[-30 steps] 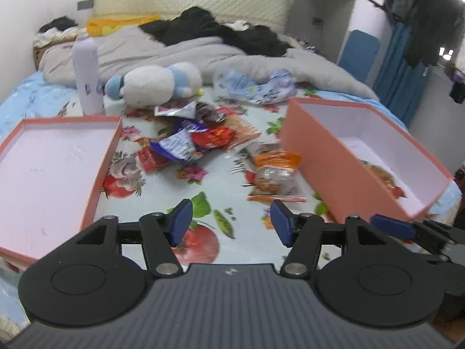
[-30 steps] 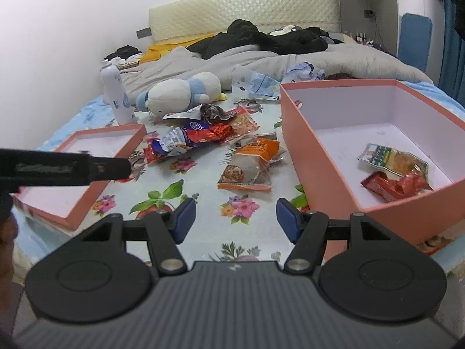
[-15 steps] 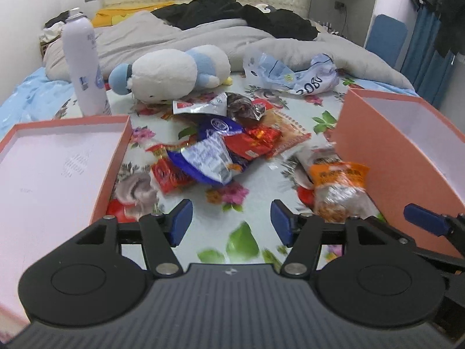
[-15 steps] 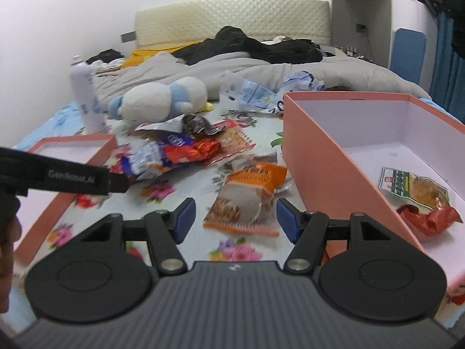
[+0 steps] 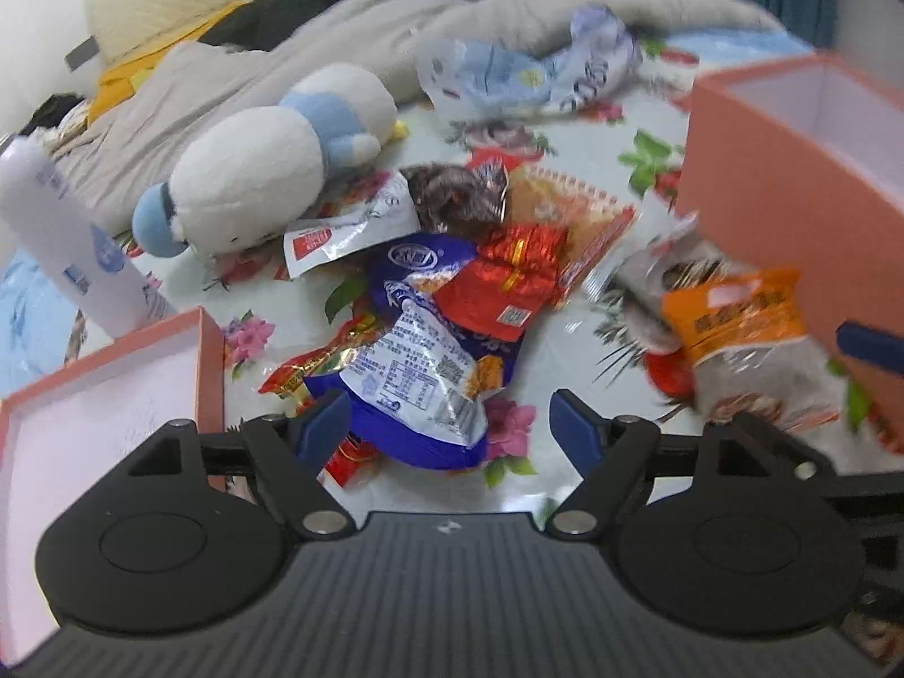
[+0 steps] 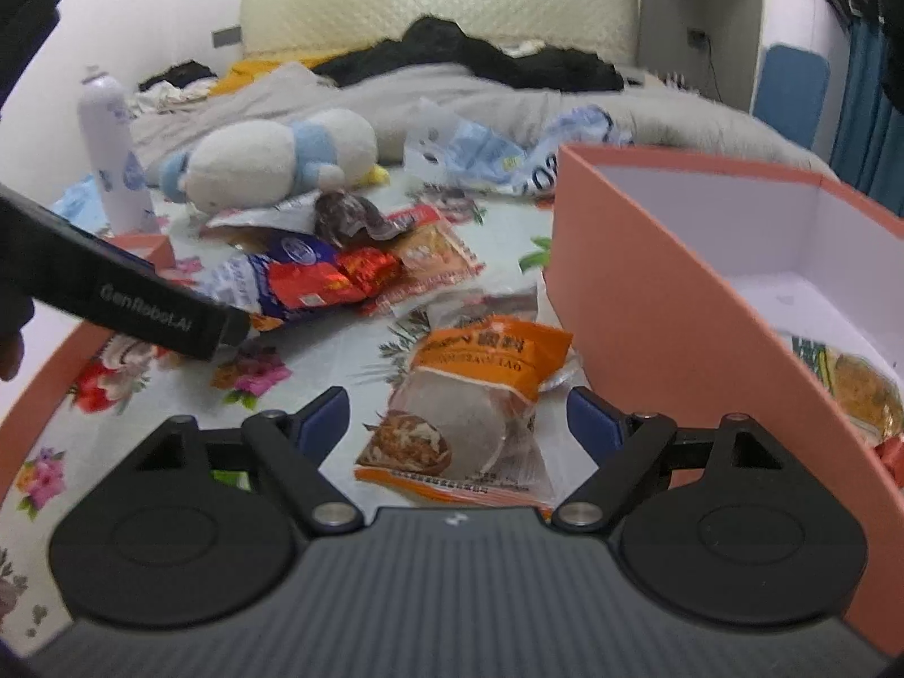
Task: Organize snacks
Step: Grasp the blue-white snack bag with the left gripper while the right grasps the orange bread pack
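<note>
The left gripper has its jaws wide open and holds nothing; between its fingertips lies the blue bag, at the front of the snack pile on the bed. The right gripper also has open, empty jaws, and the orange bag lies between them, just beside the box. Two snacks are already inside the box, against its near wall. The lid lies to the left of the pile, with a white bottle behind it. A plush toy rests behind the pile.
</note>
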The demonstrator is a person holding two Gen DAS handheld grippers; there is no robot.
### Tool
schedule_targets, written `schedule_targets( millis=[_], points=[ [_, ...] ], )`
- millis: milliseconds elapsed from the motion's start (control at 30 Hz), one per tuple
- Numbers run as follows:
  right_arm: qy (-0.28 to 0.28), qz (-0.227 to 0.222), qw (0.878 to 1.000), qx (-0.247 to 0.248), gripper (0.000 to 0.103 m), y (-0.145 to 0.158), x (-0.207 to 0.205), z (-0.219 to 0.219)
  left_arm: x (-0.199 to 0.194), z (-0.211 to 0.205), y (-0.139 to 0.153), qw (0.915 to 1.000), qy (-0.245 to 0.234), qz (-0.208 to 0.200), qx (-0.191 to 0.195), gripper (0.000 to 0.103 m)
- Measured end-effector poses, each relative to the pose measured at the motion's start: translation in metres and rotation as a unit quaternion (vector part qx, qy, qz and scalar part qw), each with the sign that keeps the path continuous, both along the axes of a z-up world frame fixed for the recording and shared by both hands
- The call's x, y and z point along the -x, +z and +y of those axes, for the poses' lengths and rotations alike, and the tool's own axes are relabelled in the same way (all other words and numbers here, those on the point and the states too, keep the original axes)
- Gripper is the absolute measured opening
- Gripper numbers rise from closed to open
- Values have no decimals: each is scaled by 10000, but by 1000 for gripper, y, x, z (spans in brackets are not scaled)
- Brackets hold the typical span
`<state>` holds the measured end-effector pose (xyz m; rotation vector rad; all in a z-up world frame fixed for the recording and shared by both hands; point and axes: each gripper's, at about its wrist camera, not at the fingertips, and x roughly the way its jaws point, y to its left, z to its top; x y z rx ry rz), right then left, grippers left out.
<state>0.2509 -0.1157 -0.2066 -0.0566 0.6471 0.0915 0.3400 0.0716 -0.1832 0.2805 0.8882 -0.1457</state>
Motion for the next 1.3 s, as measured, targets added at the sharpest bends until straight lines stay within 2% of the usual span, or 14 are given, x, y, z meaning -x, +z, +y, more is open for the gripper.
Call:
schedule_targets(
  millis=[67,200,467,600,733,967,1167,1300],
  points=[
    [-56,94,9998,189,85,-4,-7,1,-8,-2,-6,9996,-116,-33,-237,81],
    [-87,327,9994,-78,85,-11,-18,-1,-23,-5,-13,9985,-261,-1,-489,81],
    [-2,469,9988,-169,85,-20,-29,3,-41,-21,-29,9908,-786,-74,-1098,81],
    [23,515,9985,-206,82,-22,-33,4,-47,-25,-43,9879,-873,111,-1280,81],
    [24,524,9983,-261,78,-21,-33,0,-47,-20,-44,9907,-706,152,-1153,71],
    [124,486,9984,-243,74,-16,-28,-2,-30,-12,-38,9935,-422,155,-1048,67],
    [269,548,9970,-468,69,-9,-13,-9,-13,-2,-24,9984,155,281,-455,65],
    [411,516,9968,-460,68,-3,1,-11,10,-3,-16,9987,327,253,-290,65]
  ],
)
